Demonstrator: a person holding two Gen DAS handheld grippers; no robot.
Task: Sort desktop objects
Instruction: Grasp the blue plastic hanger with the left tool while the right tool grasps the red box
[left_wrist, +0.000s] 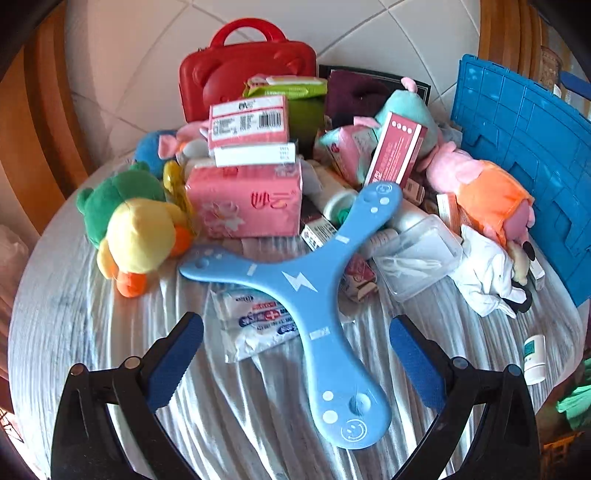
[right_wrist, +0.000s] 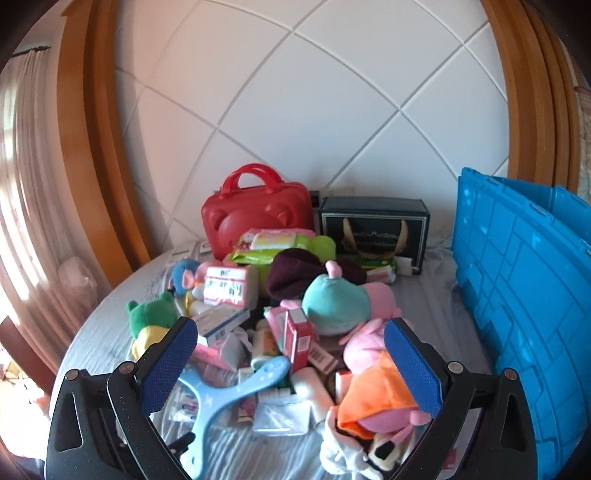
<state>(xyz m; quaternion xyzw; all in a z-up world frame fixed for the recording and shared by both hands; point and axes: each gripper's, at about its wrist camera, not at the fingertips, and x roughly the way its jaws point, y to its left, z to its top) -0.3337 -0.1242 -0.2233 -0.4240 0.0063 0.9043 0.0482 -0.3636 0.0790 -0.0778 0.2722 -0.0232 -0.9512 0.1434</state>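
Both grippers hang above a cluttered round table draped in a wrinkled white cloth (left_wrist: 74, 295). Seen from its own camera, the left gripper (left_wrist: 295, 363) has its blue-padded fingers (left_wrist: 173, 363) spread wide, and one arm of a blue three-armed boomerang (left_wrist: 317, 291) runs down between them without touching either pad. That boomerang carries a white lightning bolt at its hub and a smiley face at the near tip; it lies over a crinkled pack of cotton swabs (left_wrist: 255, 325) and its far arm rests on the heap behind.

The right gripper (right_wrist: 291, 365) is likewise opened wide and grips nothing; it floats higher over the pile, with a pink plush in an orange dress (right_wrist: 376, 398) below its right-hand finger.

Left of the boomerang sits a yellow duck plush (left_wrist: 136, 243) pressed against a green plush (left_wrist: 118, 192). Behind them a pink tissue pack (left_wrist: 245, 203) supports a stack of smaller pink and white packs (left_wrist: 247, 125). A red bear-faced carry case (left_wrist: 240, 70) stands upright at the back by the tiled wall, with a dark gift bag (right_wrist: 373, 229) just beside it on the right. A teal plush (right_wrist: 336, 306) lies near the middle of the heap, a pink carton (left_wrist: 397, 151) leaning against it. A clear plastic box (left_wrist: 417, 254) lies right of the boomerang, touching a white-clothed doll (left_wrist: 487, 273). A blue plastic crate (left_wrist: 532, 155) stands at the table's right edge, and a small white bottle (left_wrist: 534, 358) lies alone near it.
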